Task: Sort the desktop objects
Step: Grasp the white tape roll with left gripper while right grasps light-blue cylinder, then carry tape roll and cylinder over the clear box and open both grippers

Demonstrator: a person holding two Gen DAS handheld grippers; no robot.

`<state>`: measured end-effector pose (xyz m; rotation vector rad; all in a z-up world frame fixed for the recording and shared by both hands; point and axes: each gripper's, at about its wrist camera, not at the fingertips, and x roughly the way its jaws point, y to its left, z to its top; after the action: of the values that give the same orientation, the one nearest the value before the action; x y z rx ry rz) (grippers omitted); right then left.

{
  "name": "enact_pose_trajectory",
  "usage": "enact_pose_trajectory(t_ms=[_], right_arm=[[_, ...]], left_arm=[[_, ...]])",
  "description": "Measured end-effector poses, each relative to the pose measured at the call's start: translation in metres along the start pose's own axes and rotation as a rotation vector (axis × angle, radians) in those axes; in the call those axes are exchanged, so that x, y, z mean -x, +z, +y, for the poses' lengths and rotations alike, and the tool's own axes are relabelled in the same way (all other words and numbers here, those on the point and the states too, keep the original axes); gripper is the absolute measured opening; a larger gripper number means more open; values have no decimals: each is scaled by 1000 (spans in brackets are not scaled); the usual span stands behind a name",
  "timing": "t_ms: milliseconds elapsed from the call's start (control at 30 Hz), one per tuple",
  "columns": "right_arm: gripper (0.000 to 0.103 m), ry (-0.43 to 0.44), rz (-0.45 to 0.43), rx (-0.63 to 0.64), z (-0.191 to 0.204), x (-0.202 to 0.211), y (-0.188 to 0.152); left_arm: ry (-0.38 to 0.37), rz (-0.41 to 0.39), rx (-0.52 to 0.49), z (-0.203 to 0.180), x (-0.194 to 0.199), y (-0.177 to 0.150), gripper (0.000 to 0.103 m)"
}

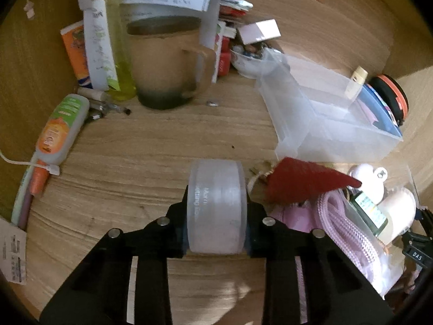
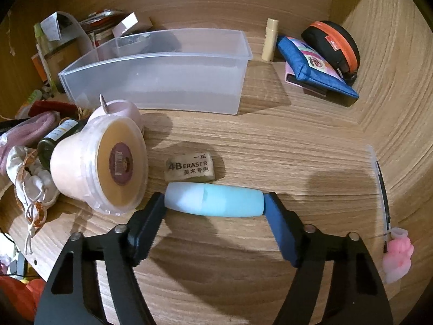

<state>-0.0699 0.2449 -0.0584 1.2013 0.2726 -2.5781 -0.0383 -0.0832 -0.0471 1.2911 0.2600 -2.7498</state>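
In the left wrist view my left gripper is shut on a translucent round jar with faint white lettering; both pads press its flat sides just above the wooden desk. In the right wrist view my right gripper is shut on a light blue squeeze bottle that lies crosswise on the desk, one pad on each end. A frosted clear plastic bin stands behind it; the same bin appears at the right of the left wrist view. No object is visible inside it.
A 4B eraser lies just beyond the blue bottle, with a tipped pink tub to its left. Pouches and a lip balm sit at the back right, a pen with a pink topper at the right. A mug and tubes crowd the left.
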Motion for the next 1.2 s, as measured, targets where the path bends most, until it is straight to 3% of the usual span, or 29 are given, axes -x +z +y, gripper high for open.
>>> enact_pose_trajectory(t_ms=[367, 633, 800, 1033, 1200], right_arm=[[71, 6, -93, -36, -14, 23, 19], [71, 65, -205, -41, -20, 54, 49], [71, 99, -280, -28, -16, 72, 67], [71, 140, -370, 13, -6, 87, 99], [71, 162, -385, 22, -5, 82, 119]], left_arm=[[6, -99, -31, 0, 40, 7, 29], [-48, -174, -98, -24, 74, 26, 29], [-120, -218, -128, -45, 91, 35, 29], [-172, -241, -181, -79, 92, 59, 29], [-180, -236, -191, -95, 81, 81, 29]])
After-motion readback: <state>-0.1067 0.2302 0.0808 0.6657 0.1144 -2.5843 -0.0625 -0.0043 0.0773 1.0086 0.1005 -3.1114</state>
